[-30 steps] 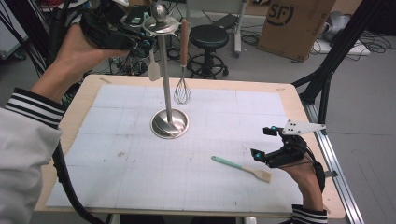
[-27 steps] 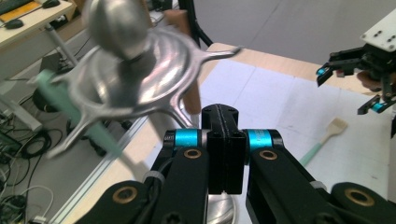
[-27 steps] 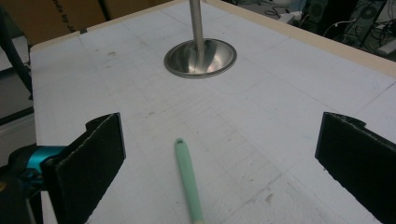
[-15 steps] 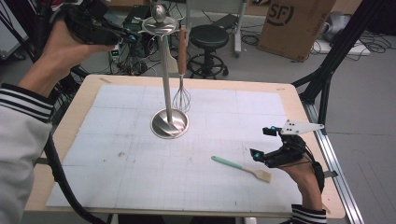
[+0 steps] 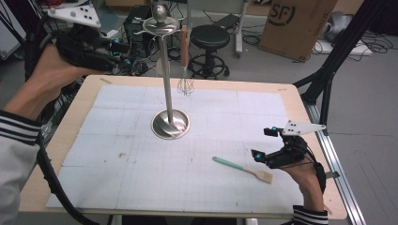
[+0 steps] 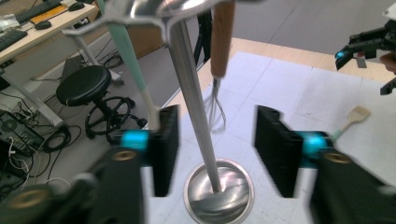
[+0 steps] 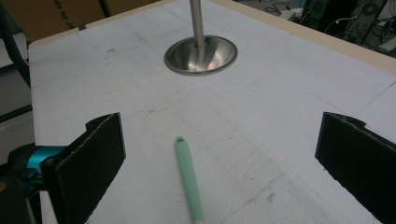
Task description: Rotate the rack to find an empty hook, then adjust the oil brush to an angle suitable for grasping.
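Note:
A steel utensil stand (image 5: 170, 124) rises from the middle of the white mat. A wooden-handled whisk (image 5: 185, 44) hangs from its top ring. In the left gripper view a mint-handled utensil (image 6: 125, 49) hangs from another hook beside the pole (image 6: 194, 107). My left gripper (image 5: 121, 52) is held high, left of the stand's top, open and empty. A mint-handled spatula (image 5: 241, 168) with a wooden blade lies flat at the front right. My right gripper (image 5: 263, 143) hovers open just right of it, and the handle (image 7: 189, 182) points between its jaws.
The table (image 5: 61, 140) has a wooden rim around the mat. Behind it are a black stool (image 5: 211, 35), a cardboard box (image 5: 295, 23), cables and electronics. A black metal frame (image 5: 328, 75) stands at the right edge.
My left gripper has pulled back to the left, away from the stand's top, and the mint-handled utensil stays hanging there. The right gripper and the spatula have not moved.

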Tool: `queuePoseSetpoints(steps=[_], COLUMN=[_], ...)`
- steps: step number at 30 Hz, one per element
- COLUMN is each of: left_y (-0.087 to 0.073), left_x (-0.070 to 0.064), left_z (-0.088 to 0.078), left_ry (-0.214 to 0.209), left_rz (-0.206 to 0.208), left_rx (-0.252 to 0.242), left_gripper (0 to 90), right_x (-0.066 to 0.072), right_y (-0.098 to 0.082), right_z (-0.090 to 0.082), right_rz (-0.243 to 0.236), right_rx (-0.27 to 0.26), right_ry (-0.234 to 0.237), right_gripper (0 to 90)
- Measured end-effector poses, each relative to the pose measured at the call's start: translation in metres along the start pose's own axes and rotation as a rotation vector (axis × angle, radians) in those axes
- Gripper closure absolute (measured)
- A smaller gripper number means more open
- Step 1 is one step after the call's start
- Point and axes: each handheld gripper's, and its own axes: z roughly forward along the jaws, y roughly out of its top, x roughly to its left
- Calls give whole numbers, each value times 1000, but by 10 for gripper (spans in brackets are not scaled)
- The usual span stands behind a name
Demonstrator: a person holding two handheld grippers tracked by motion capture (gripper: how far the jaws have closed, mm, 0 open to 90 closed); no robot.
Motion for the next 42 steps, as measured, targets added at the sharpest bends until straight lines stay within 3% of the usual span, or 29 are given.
queuePoseSetpoints(steps=[3,7,11,19,29,38,42], left_y=[-11,-28,-46,-83,-117,-148,-159], left_x=[-10,-24,-32,-44,-61,-67,-70], left_z=[0,-1,-3,-5,-4,4,8], left_ry=[-43,-34,-28,-49,-81,-97,-121], left_rz=[43,73,45,-21,3,-39,-33], left_rx=[-7,-23,-38,-69,-64,-103,-94], left_gripper=[282,124,16,16,16,16,16], right_x=[-1,-2,-1,-3,-1,0,1], right_y=[0,-2,-2,-4,-5,-5,-5], right_z=[-1,-1,-2,-10,-11,-11,-11], right_rz=[2,6,9,18,25,25,24], right_rx=[-2,-3,-7,-26,-29,-23,-23], right_ry=[-2,-6,-4,-10,-18,-23,-19], right_gripper=[4,4,3,4,3,4,4])
